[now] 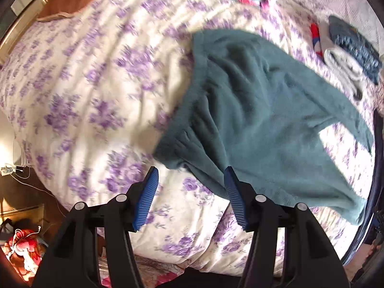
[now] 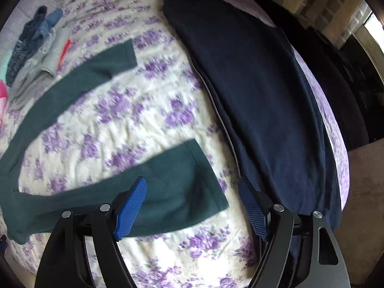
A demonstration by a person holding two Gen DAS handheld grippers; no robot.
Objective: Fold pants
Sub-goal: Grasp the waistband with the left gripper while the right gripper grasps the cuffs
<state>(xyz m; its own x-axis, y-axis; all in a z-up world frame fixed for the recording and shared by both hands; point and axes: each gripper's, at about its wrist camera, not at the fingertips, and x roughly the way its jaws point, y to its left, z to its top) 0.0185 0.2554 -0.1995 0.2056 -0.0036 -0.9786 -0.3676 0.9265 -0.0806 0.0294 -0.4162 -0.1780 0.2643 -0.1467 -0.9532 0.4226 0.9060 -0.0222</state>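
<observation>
Navy garment point(image 2: 259, 96) beside teal pants point(image 2: 168, 192), folded clothes pile point(image 2: 36, 48) beyond

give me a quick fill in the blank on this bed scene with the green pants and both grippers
1. The teal-green pants lie spread on a bedspread printed with ______ flowers.
2. In the right wrist view, the garment lying to the right of the green pants is dark ______.
3. The two legs of the green pants lie ______, not stacked.
4. The left gripper and the right gripper both have their jaws ______.

Missing words: purple; navy; apart; open
</observation>
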